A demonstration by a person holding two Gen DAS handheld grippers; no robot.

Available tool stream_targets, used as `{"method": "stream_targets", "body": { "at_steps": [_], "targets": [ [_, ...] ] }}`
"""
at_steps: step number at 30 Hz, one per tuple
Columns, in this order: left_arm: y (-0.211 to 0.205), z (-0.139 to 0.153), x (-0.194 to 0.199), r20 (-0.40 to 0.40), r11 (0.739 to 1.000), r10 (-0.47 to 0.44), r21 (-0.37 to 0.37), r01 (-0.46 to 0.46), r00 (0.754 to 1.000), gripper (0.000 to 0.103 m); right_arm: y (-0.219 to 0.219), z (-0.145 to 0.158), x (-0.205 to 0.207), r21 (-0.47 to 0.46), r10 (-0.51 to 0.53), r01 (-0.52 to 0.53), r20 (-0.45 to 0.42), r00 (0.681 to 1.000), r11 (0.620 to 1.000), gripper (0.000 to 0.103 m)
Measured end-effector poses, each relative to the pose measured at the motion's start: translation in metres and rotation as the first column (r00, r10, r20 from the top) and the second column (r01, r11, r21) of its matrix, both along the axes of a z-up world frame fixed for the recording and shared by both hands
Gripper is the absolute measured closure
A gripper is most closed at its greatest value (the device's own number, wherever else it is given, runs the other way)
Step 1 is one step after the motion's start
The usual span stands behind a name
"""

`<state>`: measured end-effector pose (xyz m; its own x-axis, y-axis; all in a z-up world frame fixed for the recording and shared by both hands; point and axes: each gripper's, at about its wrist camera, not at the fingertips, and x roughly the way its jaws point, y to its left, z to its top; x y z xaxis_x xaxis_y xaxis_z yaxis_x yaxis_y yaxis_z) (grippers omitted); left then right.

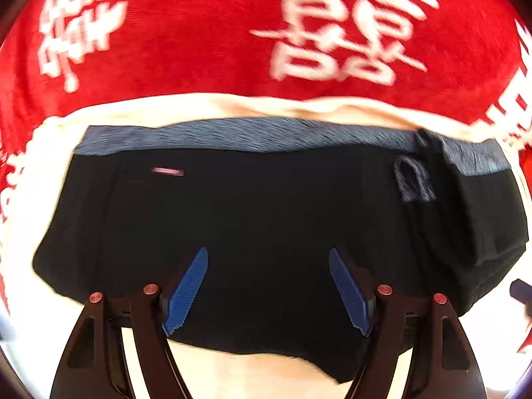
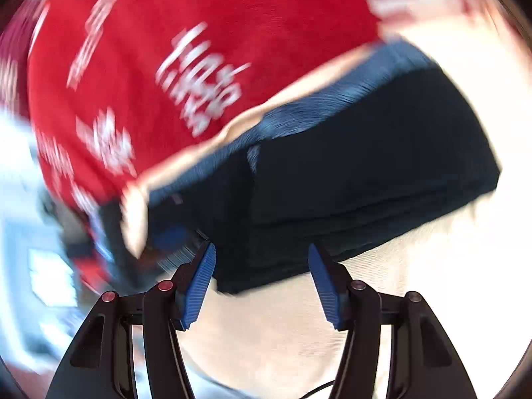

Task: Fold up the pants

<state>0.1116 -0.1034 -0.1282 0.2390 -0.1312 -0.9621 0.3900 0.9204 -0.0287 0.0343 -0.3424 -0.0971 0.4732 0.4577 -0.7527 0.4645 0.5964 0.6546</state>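
You have one pair of black pants point(image 1: 252, 212), folded on the cream sheet point(image 1: 272, 379). Your two tongs, left gripper point(image 1: 267, 291) and right gripper point(image 2: 262, 286), are both open and hold nothing.

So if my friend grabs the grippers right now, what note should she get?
Left gripper: jaws open, nothing held, above the black pants.
Right gripper: jaws open, nothing pressed, at the pants' near edge.
The pants lie in a folded stack on the cream sheet, grey waistband beside the red blanket.
Done: the pants look folded in layers.
Left: probably just tidying the edges.
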Motion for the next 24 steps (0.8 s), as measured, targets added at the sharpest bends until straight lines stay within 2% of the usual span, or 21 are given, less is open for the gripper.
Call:
{"method": "stream_targets", "body": {
  "at_steps": [2,4,9,11,12,14,16,19,21,23,24],
  "targets": [
    [-0.005,-0.019,0.000,-0.033,1.000,-0.002,0.031,0.003,0.999,0.019,-0.009,-0.015,0.003,0.110,-0.059,0.058,0.009,0.998,0.992,0.041],
    [0.003,-0.023,0.000,-0.015,0.998,0.060,0.012,-0.060,0.998,0.013,-0.014,-0.033,0.004,0.188,-0.101,0.102,-0.016,0.995,0.977,0.041],
    [0.020,-0.025,0.013,-0.025,0.999,0.048,0.002,-0.048,0.999,0.013,-0.016,-0.064,0.000,0.283,-0.199,0.209,-0.065,0.978,0.936,0.041],
    [0.024,-0.025,0.014,-0.023,0.999,0.039,0.006,-0.039,0.999,0.013,-0.021,-0.073,0.001,0.328,-0.254,0.265,-0.078,0.964,0.906,0.042],
    [0.026,-0.025,0.016,-0.023,0.999,0.041,0.003,-0.041,0.999,0.013,-0.025,-0.078,0.003,0.351,-0.284,0.297,-0.091,0.955,0.888,0.046],
    [0.029,-0.027,0.018,-0.022,0.999,0.048,0.000,-0.048,0.999,0.012,-0.031,-0.082,0.011,0.370,-0.298,0.319,-0.115,0.948,0.872,0.097],
    [-0.006,-0.033,0.012,-0.024,0.999,0.046,0.008,-0.046,0.999,0.012,-0.038,-0.070,0.015,0.365,-0.285,0.297,-0.087,0.955,0.883,0.097],
    [-0.009,-0.036,0.017,-0.034,0.999,0.046,0.012,-0.045,0.998,0.012,-0.033,-0.036,0.013,0.320,-0.188,0.180,-0.004,0.982,0.930,0.097],
    [-0.010,-0.036,0.018,-0.033,0.999,0.047,0.012,-0.046,0.998,0.012,-0.021,-0.032,0.004,0.300,-0.134,0.136,-0.027,0.991,0.944,0.097],
    [-0.012,-0.037,0.018,-0.021,0.999,0.047,0.015,-0.047,0.999,0.012,-0.005,-0.053,-0.006,0.295,-0.084,0.113,-0.107,0.991,0.949,0.097],
    [-0.014,-0.040,0.020,-0.016,0.999,0.049,0.015,-0.049,0.999,0.012,0.001,-0.063,-0.008,0.278,-0.067,0.102,-0.130,0.989,0.955,0.093]
  ]
}}
